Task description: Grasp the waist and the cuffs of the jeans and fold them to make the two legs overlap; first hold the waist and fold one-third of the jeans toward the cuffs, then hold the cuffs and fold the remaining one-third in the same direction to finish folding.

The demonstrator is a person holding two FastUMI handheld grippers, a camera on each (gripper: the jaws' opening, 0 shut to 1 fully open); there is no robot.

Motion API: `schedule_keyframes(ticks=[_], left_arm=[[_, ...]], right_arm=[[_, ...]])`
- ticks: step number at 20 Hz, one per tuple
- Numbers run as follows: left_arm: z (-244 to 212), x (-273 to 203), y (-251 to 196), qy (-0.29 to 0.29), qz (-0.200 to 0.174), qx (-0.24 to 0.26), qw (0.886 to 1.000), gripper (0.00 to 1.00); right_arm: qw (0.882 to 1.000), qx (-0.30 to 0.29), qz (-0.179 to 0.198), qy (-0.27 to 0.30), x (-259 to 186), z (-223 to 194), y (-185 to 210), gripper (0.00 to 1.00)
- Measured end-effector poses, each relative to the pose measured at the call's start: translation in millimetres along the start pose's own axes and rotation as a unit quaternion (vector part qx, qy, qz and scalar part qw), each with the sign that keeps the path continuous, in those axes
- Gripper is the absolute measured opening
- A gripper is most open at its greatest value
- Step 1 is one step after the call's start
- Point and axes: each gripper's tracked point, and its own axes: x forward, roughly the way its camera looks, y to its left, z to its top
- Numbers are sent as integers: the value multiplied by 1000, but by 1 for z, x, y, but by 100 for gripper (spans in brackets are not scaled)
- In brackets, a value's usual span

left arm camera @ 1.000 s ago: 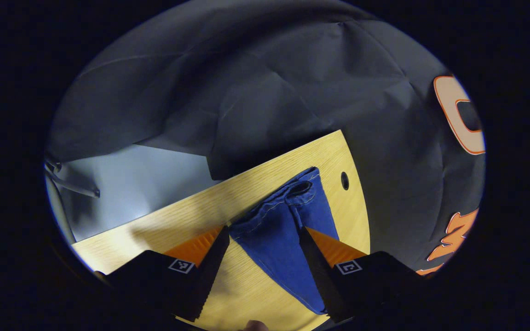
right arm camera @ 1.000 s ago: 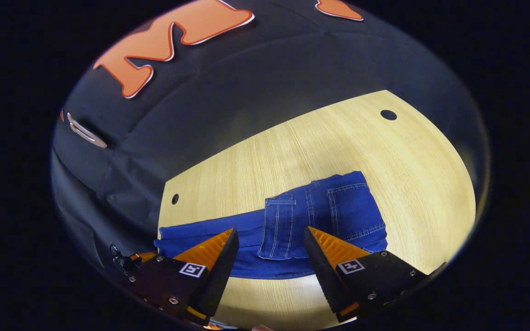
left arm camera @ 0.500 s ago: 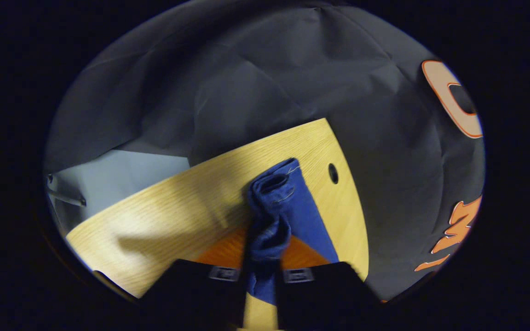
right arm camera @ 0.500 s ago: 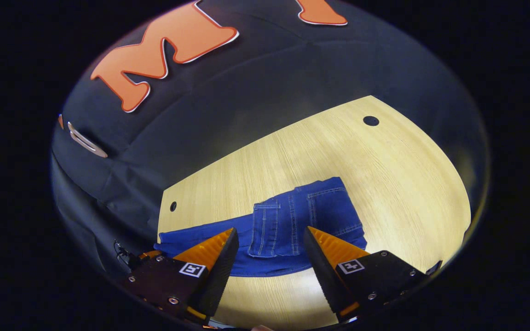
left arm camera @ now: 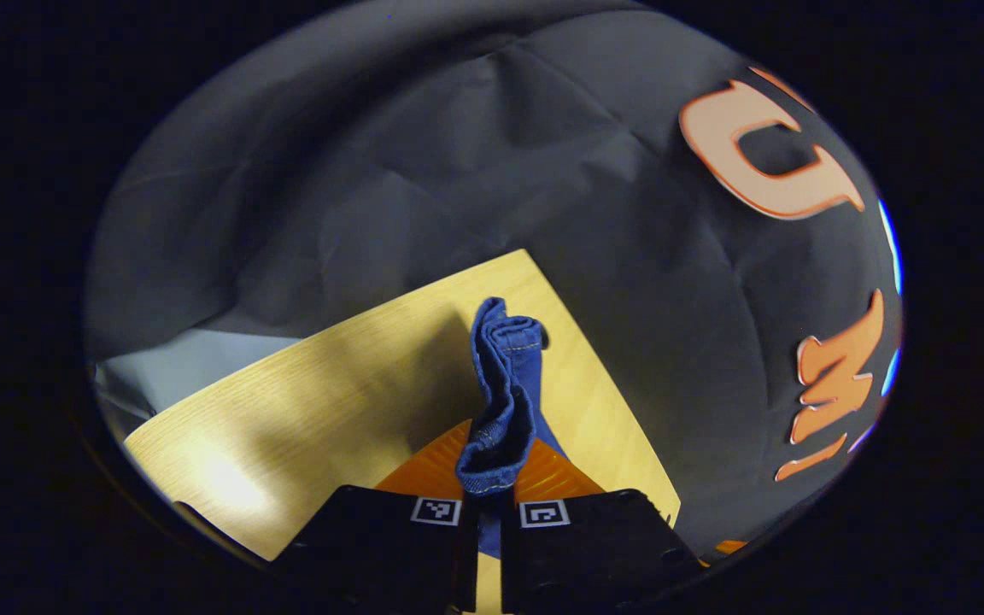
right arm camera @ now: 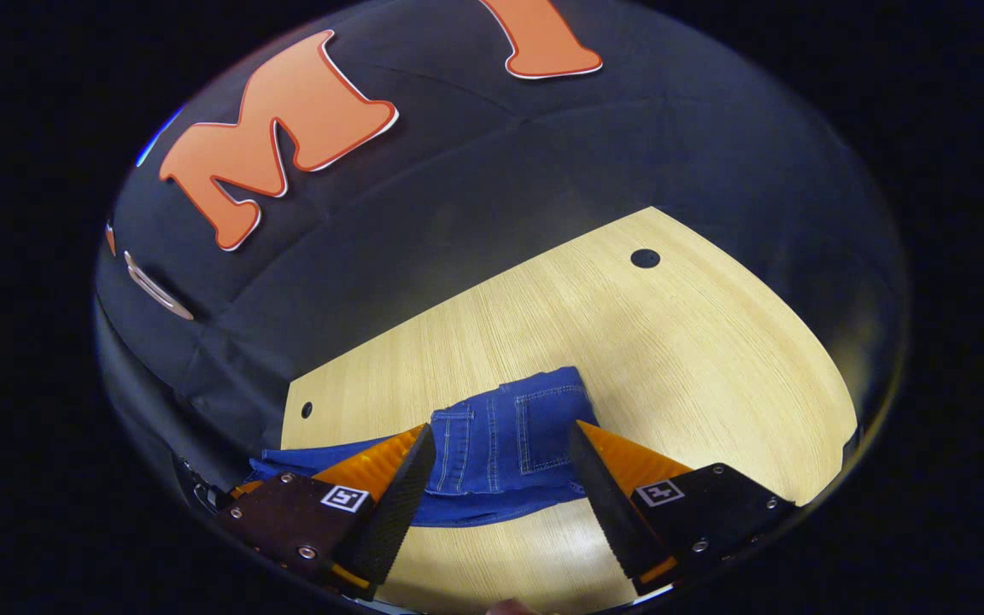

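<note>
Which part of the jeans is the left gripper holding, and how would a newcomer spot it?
Start at the wooden table. The blue jeans lie across it. The left gripper is shut on the cuff end, the one part bunched and raised rather than flat.

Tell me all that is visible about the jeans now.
The jeans are blue denim with pale stitching and patch pockets. They lie on the wooden table, seat end flat, legs running off to one side. The left gripper is shut on a bunched, lifted cuff end. The right gripper is open above the seat.
</note>
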Motion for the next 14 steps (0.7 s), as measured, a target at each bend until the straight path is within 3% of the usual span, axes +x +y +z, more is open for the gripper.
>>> schedule_keyframes(ticks=[6, 14], left_arm=[[-9, -39, -91, -21, -33, 80, 996, 11], [-39, -77, -211, -21, -101, 153, 983, 11]], right_arm=[[999, -11, 30, -4, -5, 13, -6, 97], [998, -32, 26, -40, -12, 36, -23, 98]])
